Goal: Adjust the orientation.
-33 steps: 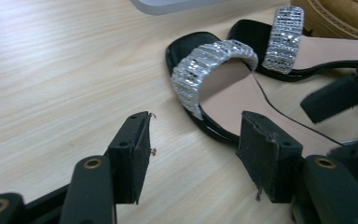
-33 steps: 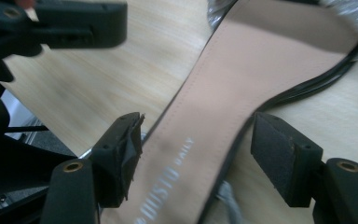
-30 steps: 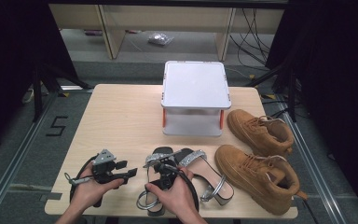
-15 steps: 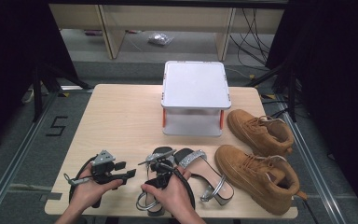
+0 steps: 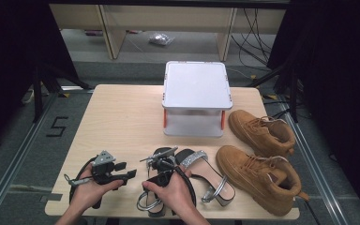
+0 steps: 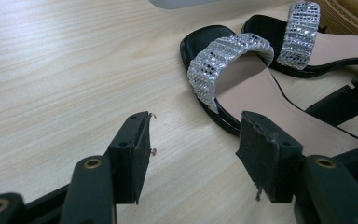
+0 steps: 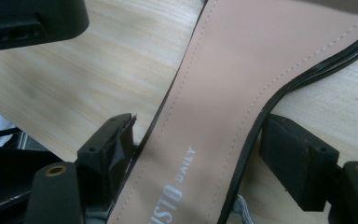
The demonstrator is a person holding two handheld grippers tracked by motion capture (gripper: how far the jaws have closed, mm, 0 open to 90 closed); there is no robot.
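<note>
Two black sandals with glittering silver straps lie near the table's front edge. One sandal (image 5: 206, 174) lies free, the other (image 5: 151, 204) under my right hand. My right gripper (image 5: 161, 168) straddles that sandal's tan insole (image 7: 223, 70). Its jaws (image 7: 200, 135) have just been opening and stand apart, the insole and a thin black strap between them; the right pad is clear of the strap. To the left, my left gripper (image 5: 127, 174) rests low over bare wood, its jaws (image 6: 193, 126) open and empty. Both silver-strapped sandal fronts (image 6: 223, 56) lie ahead to its right.
A white lidded box (image 5: 196, 93) on red legs stands at the table's middle back. Two tan lace-up boots (image 5: 262, 130) (image 5: 261, 177) lie at the right. Bare wood of the table (image 5: 117, 117) stretches across the left and middle.
My right hand has shifted slightly at the near sandal. The left hand and the other objects have stayed where they were.
</note>
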